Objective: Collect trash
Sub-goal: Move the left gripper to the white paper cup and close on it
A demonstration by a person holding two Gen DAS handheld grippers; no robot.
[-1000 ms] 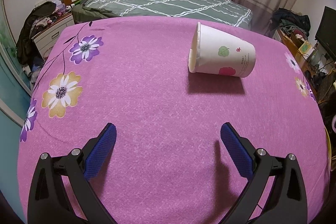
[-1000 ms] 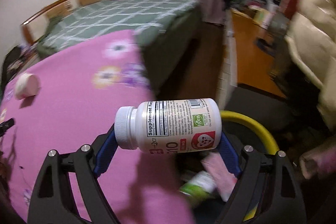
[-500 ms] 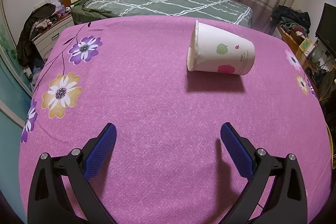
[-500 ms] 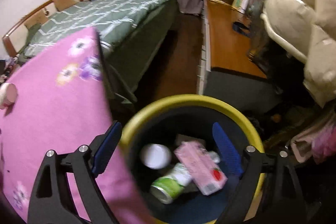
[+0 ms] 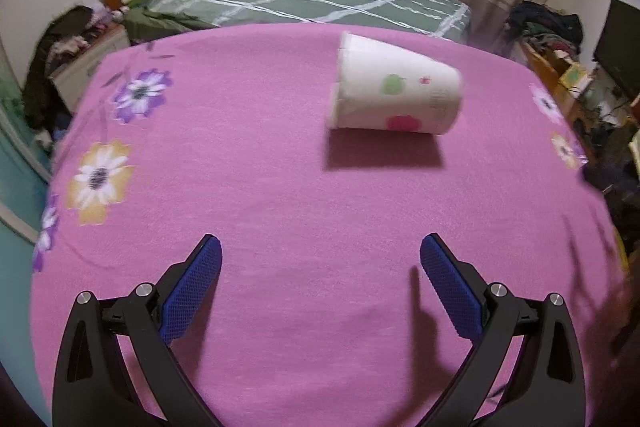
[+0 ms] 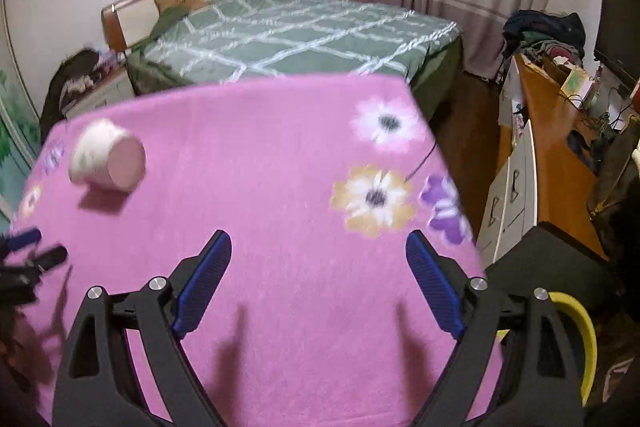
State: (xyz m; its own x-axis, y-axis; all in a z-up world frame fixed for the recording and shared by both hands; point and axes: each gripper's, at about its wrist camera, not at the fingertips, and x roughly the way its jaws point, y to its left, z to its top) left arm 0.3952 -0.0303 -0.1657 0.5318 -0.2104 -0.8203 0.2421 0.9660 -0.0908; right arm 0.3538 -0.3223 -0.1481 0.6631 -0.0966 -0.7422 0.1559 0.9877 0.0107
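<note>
A white paper cup [image 5: 394, 95] with green and pink prints lies on its side on the pink flowered tablecloth [image 5: 280, 187], its mouth to the left. My left gripper [image 5: 320, 259] hovers open over the cloth, well short of the cup, with nothing between its blue pads. In the right wrist view the same cup [image 6: 106, 159] lies far left, its base facing me. My right gripper [image 6: 318, 251] stands open and empty above the cloth's right part [image 6: 280, 207]. The yellow rim of the bin [image 6: 580, 331] shows at lower right, beside the table. The left gripper's fingertips [image 6: 24, 241] show at the left edge.
A bed with a green checked cover [image 6: 296, 35] stands behind the table. A wooden desk with white drawers [image 6: 536, 163] runs along the right, with clothes piled at its far end. A cluttered nightstand [image 5: 80, 55] is at the left.
The right gripper let go of the white supplement bottle, which fell among the trash in the bin, then swung left from the bin over the table. The left gripper barely moved.
</note>
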